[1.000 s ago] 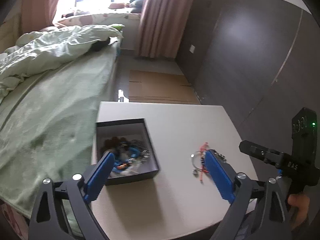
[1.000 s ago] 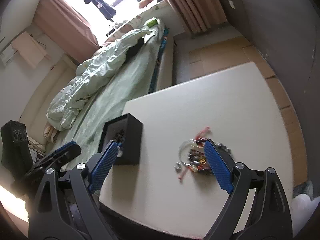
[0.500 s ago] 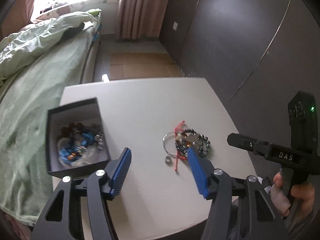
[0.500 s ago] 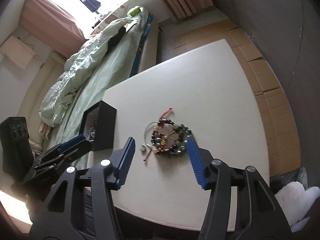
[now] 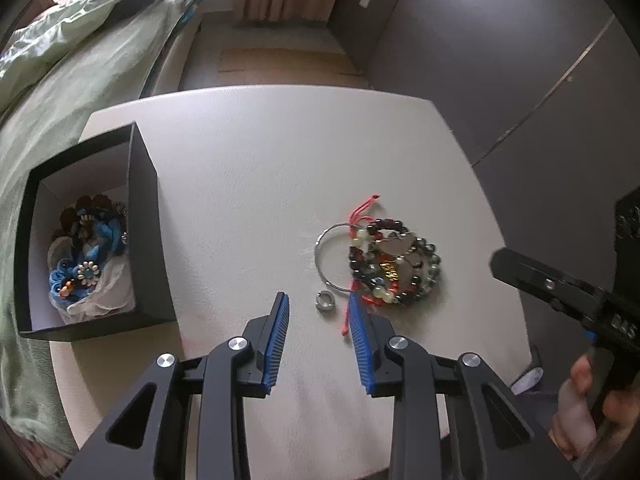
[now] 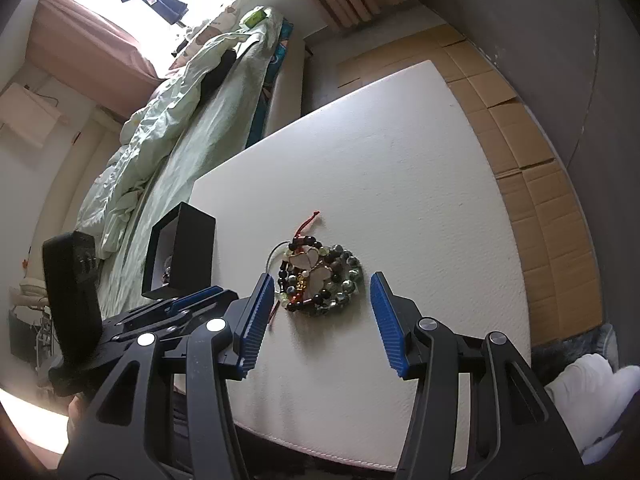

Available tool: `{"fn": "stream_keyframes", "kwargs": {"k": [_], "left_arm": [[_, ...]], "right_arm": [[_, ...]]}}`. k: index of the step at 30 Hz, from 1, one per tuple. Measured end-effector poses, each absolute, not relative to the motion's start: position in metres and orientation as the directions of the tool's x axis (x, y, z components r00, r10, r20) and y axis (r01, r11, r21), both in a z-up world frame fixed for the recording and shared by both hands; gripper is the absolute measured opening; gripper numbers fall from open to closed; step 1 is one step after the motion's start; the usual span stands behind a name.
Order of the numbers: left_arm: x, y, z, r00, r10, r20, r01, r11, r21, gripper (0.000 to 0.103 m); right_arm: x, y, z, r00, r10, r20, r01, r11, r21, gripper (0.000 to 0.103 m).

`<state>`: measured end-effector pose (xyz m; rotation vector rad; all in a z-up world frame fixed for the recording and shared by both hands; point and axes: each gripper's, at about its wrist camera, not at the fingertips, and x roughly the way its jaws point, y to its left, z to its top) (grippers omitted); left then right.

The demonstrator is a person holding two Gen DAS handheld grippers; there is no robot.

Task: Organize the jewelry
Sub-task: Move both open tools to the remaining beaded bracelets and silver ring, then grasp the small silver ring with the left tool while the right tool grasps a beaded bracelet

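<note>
A heap of bead bracelets with a red cord (image 5: pixel 390 258) (image 6: pixel 320 278) lies on the white table (image 5: pixel 260 184) (image 6: pixel 380 184). A thin silver bangle (image 5: pixel 326 258) and a small silver ring (image 5: pixel 326 301) lie at its left. A black box (image 5: pixel 146 236) (image 6: pixel 188 248) at the table's left holds blue and dark jewelry (image 5: pixel 86 254). My left gripper (image 5: pixel 318 312) is open, its tips on either side of the small ring. My right gripper (image 6: pixel 320 296) is open just in front of the bracelet heap.
A bed with a green quilt (image 5: pixel 68 60) (image 6: pixel 172 120) runs along the table's left side. Cardboard sheets (image 6: pixel 520 128) cover the floor to the right. Dark wardrobe doors (image 5: pixel 500 40) stand beyond. A white cloth (image 6: pixel 592 392) lies low right.
Both grippers have moved toward the bracelet heap and lower to the table. My left gripper swung right away from the box and its jaws have narrowed.
</note>
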<state>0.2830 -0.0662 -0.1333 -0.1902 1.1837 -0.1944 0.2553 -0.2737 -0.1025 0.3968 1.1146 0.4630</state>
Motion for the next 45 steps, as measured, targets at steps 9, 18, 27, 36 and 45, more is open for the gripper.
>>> {"fn": "stream_keyframes", "kwargs": {"k": [9, 18, 27, 36, 45], "left_arm": [[0.292, -0.086, -0.152, 0.332, -0.197, -0.922, 0.068, 0.98, -0.185, 0.025], [0.287, -0.092, -0.159, 0.384, -0.085, -0.919, 0.059, 0.996, -0.067, 0.01], [0.282, -0.079, -0.153, 0.432, -0.16, -0.888, 0.063, 0.987, -0.147, 0.01], [0.28, -0.059, -0.121, 0.501, -0.234, -0.833, 0.06, 0.97, -0.236, 0.01], [0.273, -0.043, -0.1, 0.538, -0.275, -0.797, 0.063, 0.956, -0.288, 0.01]], "right_arm": [[0.26, -0.272, -0.105, 0.358, 0.53, -0.769, -0.15, 0.845, 0.513, 0.051], [0.264, -0.265, -0.108, 0.364, 0.505, -0.783, -0.148, 0.861, 0.487, 0.051], [0.274, -0.238, -0.123, 0.333, 0.446, -0.831, -0.159, 0.895, 0.416, 0.032], [0.287, -0.236, -0.136, 0.339, 0.368, -0.866, -0.122, 0.93, 0.347, 0.03], [0.28, -0.217, -0.139, 0.347, 0.273, -0.897, -0.162, 0.96, 0.229, 0.014]]}}
